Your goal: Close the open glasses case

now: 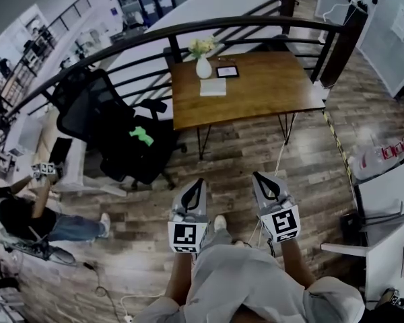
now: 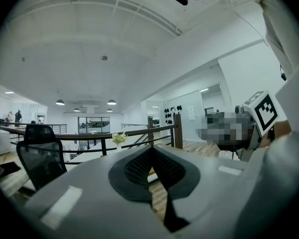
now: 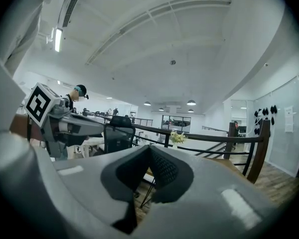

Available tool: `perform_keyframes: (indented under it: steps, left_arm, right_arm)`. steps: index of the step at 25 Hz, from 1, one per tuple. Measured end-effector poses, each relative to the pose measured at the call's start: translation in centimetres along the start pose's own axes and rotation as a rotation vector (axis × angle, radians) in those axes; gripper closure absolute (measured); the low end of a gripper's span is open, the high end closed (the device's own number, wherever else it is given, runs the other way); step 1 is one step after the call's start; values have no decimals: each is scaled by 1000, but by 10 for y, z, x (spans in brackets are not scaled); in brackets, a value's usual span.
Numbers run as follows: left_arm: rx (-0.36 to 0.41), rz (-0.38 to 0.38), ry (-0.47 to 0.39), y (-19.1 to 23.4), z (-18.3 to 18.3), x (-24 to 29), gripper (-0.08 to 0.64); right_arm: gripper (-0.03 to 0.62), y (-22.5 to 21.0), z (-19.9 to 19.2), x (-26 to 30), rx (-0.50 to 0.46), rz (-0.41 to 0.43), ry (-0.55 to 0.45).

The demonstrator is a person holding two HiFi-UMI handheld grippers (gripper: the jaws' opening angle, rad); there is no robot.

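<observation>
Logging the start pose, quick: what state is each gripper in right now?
Left gripper: closed, jaws together, holding nothing.
Right gripper: closed, jaws together, holding nothing.

Floor ahead: bare wood floor (image 1: 242, 155) is lying open between the left gripper (image 1: 199, 182), the right gripper (image 1: 257, 177) and the table (image 1: 262, 96).
Table top: the near and right parts are showing bare wood.
Far left of the top: a white vase (image 1: 203, 66), a small dark frame (image 1: 227, 71) and a white booklet (image 1: 213, 87) are taking up that corner, close together.
Behind: a dark railing (image 1: 188, 31) is curving just behind the table, closing off the far side.
Left: a black office chair (image 1: 114, 130) is standing near the table's left edge.
Right: a white desk (image 1: 390, 204) is hemming in that side.
Lower left: a person (image 1: 27, 217) is sitting on the floor, and cables (image 1: 108, 291) are trailing nearby.
</observation>
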State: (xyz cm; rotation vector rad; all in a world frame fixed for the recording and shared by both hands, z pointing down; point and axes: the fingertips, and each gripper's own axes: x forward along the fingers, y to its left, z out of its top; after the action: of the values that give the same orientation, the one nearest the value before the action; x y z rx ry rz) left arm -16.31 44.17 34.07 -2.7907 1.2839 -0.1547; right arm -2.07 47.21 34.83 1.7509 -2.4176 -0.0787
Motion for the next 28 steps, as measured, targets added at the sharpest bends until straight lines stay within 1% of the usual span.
perform_keyframes:
  steps: [8, 13, 16, 18, 21, 24, 28]
  left_arm:
    - [1, -29, -2, 43, 6, 56, 541]
    - [2, -59, -19, 65, 8, 80, 541]
    - [1, -69, -14, 78, 5, 92, 540]
    - [0, -76, -24, 85, 6, 99, 540]
    - [-3, -81, -16, 94, 4, 109, 540]
    - [-5, -94, -14, 97, 4, 119, 540]
    - [-3, -98, -18, 100, 4, 133, 540]
  right_arm:
    - [588, -21, 12, 61, 3, -25, 8]
    - [588, -27, 11, 91, 12, -53, 24]
    - [589, -30, 10, 107, 16, -71, 27]
    - [589, -31, 12, 116, 13, -77, 23]
    - [589, -35, 11, 126, 12, -90, 30]
    - [589, -41, 7, 133, 16, -99, 48]
    - [588, -49, 11, 144, 17, -101, 37]
